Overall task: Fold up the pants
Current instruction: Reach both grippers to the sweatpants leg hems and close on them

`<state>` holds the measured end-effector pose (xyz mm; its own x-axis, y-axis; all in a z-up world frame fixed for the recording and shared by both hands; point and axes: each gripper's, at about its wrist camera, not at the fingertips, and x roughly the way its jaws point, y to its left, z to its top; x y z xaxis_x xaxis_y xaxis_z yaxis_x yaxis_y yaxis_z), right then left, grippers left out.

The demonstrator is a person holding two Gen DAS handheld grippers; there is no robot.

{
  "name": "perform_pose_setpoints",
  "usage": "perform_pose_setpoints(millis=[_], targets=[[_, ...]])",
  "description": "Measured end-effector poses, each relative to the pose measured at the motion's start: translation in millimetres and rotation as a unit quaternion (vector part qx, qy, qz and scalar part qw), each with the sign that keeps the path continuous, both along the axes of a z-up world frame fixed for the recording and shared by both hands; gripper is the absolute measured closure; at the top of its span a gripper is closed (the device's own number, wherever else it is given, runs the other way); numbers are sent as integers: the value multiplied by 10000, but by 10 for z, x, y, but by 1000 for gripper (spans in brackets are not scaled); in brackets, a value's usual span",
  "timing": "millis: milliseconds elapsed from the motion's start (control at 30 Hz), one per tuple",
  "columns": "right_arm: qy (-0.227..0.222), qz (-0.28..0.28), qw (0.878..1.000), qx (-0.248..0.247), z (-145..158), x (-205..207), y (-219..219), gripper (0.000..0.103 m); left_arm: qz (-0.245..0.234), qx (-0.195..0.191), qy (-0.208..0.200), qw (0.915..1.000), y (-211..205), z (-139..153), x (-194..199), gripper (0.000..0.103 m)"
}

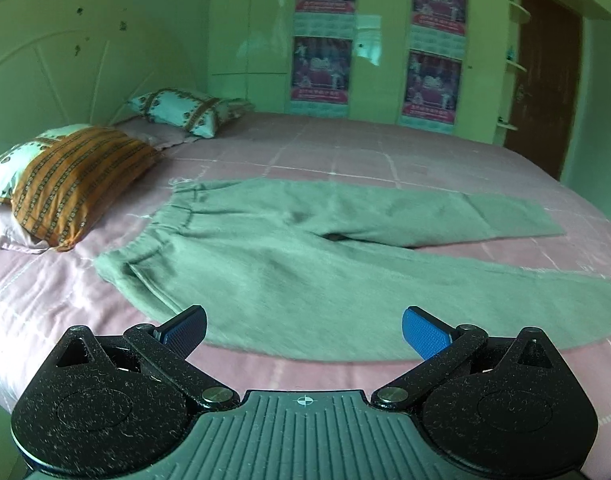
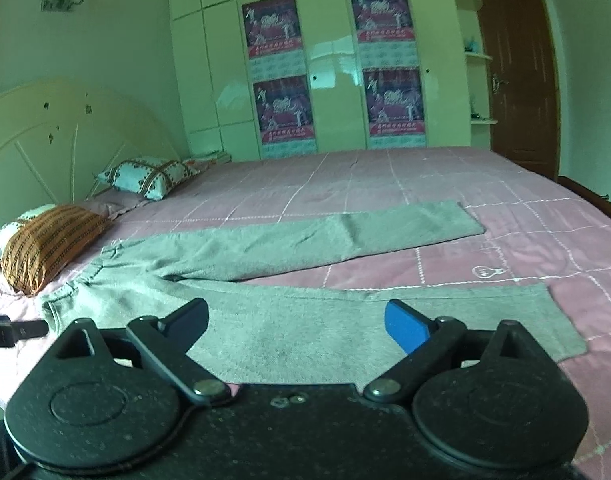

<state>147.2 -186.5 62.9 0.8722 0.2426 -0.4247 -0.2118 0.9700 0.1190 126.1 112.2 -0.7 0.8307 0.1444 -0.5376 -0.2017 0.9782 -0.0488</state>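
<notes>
Grey-green pants (image 1: 289, 264) lie flat on the pink bed, waistband toward the pillows at left, both legs spread apart and running right. My left gripper (image 1: 304, 330) is open and empty, just above the near edge of the pants by the hip. In the right wrist view the pants (image 2: 305, 320) lie the same way, the near leg ending at the right. My right gripper (image 2: 295, 324) is open and empty over the near leg. The tip of the left gripper (image 2: 9, 330) shows at the left edge there.
The pink quilted bedspread (image 1: 345, 152) covers the whole bed. An orange striped pillow (image 1: 77, 184) and a patterned pillow (image 1: 185, 110) lie by the headboard at left. A wardrobe with posters (image 2: 325, 72) and a brown door (image 2: 517, 72) stand beyond the bed.
</notes>
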Motion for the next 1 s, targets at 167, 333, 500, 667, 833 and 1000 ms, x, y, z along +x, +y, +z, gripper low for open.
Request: perform_pose_setpoints(millis=[167, 333, 500, 667, 833, 1000], targets=[[151, 153, 9998, -51, 13, 343, 166, 25, 162, -201, 241, 9994, 350, -25, 359, 0], [201, 333, 9991, -189, 63, 700, 384, 27, 379, -4, 256, 9990, 648, -19, 639, 0], [220, 570, 9973, -413, 115, 1078, 618, 27, 482, 356, 223, 9980, 978, 16, 949, 0], [288, 815, 9943, -616, 106, 1517, 811, 23, 495, 319, 251, 9979, 1439, 76, 1397, 0], [295, 1054, 9909, -778, 49, 2068, 971, 31, 546, 397, 312, 9972, 1917, 24, 1977, 0], [477, 1231, 9870, -911, -98, 2738, 1178, 44, 530, 179, 618, 9965, 2301, -235, 2600, 25]])
